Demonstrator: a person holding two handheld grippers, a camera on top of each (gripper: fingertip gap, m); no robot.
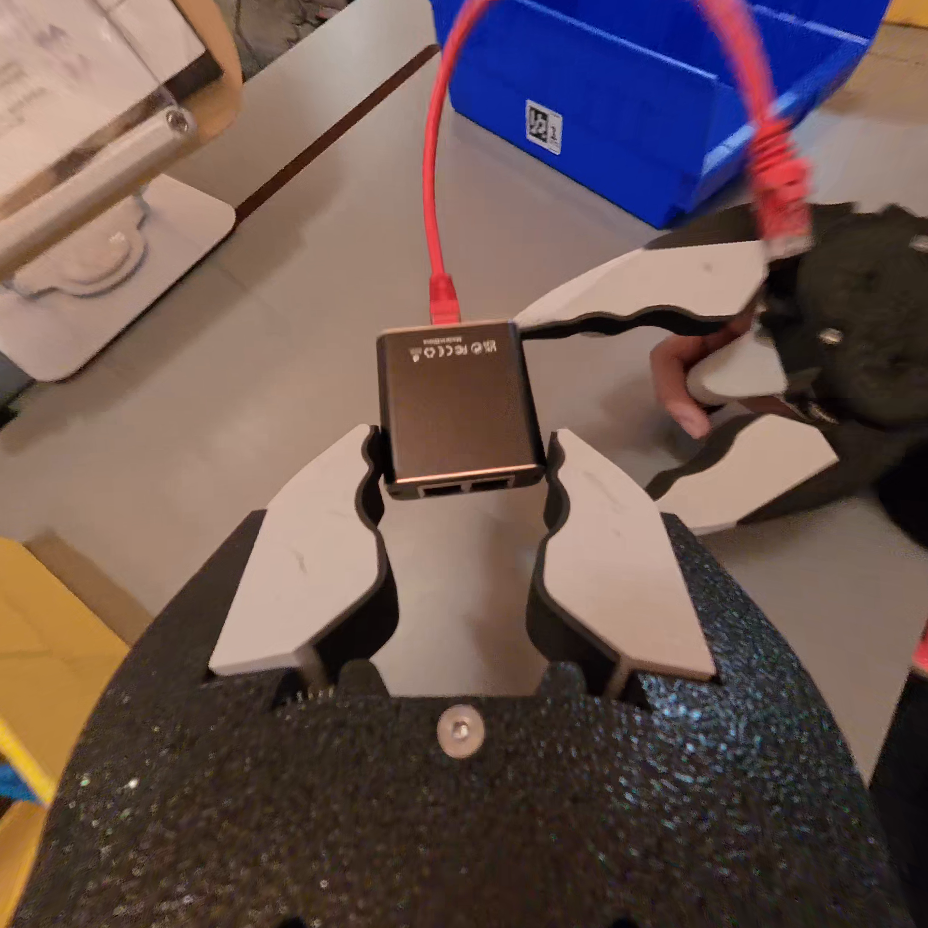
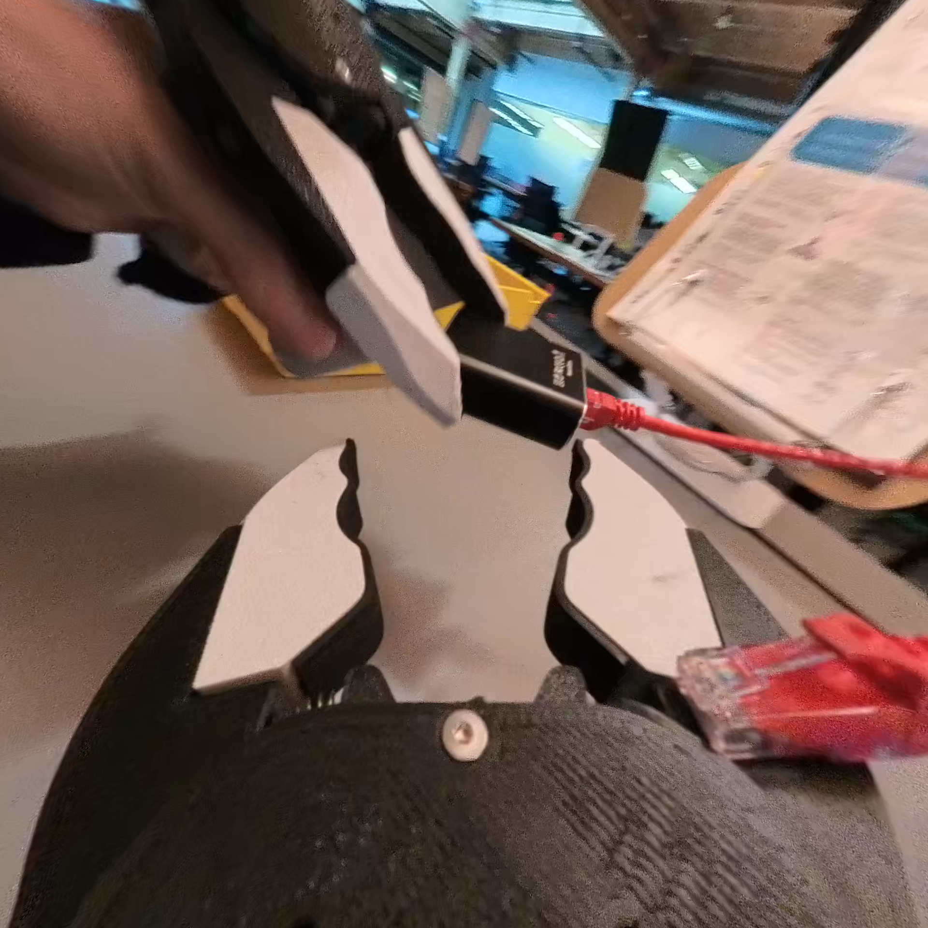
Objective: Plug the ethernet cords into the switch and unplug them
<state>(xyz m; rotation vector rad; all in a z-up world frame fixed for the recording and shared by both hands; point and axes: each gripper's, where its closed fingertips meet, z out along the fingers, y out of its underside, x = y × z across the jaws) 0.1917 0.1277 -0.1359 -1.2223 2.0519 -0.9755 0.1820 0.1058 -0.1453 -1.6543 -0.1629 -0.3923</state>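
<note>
My left gripper (image 1: pixel 464 438) is shut on a small black switch (image 1: pixel 452 396), gripping its sides near the end with two empty ports (image 1: pixel 467 485). The right wrist view shows it (image 2: pixel 474 356) holding the switch (image 2: pixel 522 396) above the table. A red ethernet cord (image 1: pixel 432 165) is plugged into the switch's far end (image 2: pixel 607 414). It arcs up and over to the right. Its free plug (image 1: pixel 778 201) hangs blurred beside my right gripper, outside the right finger (image 2: pixel 803 703). My right gripper (image 2: pixel 463 447) is open and empty, just right of the switch (image 1: pixel 582 407).
A blue bin (image 1: pixel 653 100) stands at the back of the grey table (image 1: pixel 226 401). A clear sign stand on a white base (image 1: pixel 100 211) is at the left. A yellow bin (image 2: pixel 517 291) and a large cardboard box (image 2: pixel 778 251) lie beyond the switch. A hand (image 2: pixel 150 176) holds the left gripper.
</note>
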